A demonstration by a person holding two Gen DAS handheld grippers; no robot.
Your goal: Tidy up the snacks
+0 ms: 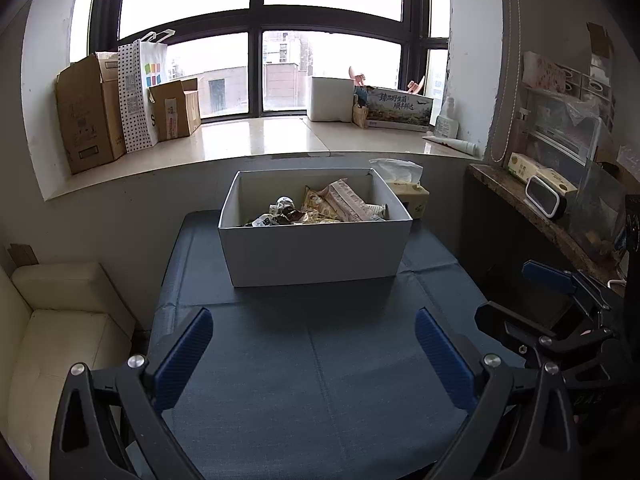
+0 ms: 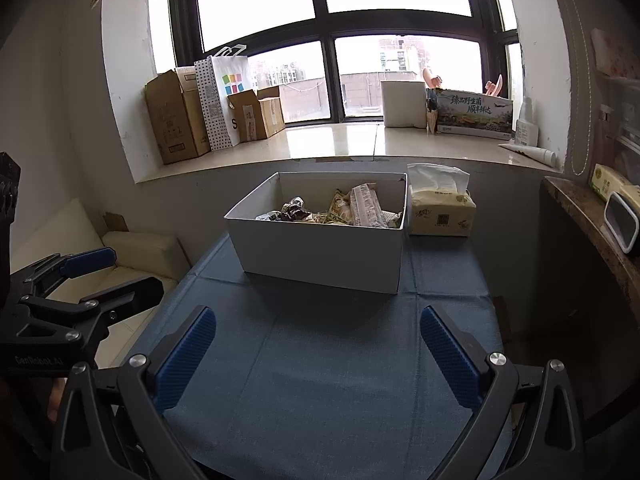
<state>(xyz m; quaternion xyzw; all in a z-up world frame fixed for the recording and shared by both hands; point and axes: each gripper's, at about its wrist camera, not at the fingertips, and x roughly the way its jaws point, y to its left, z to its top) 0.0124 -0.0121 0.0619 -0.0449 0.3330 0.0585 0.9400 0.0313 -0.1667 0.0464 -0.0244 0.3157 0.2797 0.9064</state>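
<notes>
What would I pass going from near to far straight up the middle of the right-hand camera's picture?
Right gripper, open and empty → blue tablecloth → white box holding snack packets → grey wall under the sill → stone windowsill → dark-framed window.

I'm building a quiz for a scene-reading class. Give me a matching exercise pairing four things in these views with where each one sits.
Things:
1. white box
2. tissue pack
3. brown cartons
4. snack packets

Places:
A. on the window sill, left end
B. inside the white box
C. in the middle of the blue tablecloth
D. just right of the white box

Pairs: 1-C, 2-D, 3-A, 4-B
</notes>
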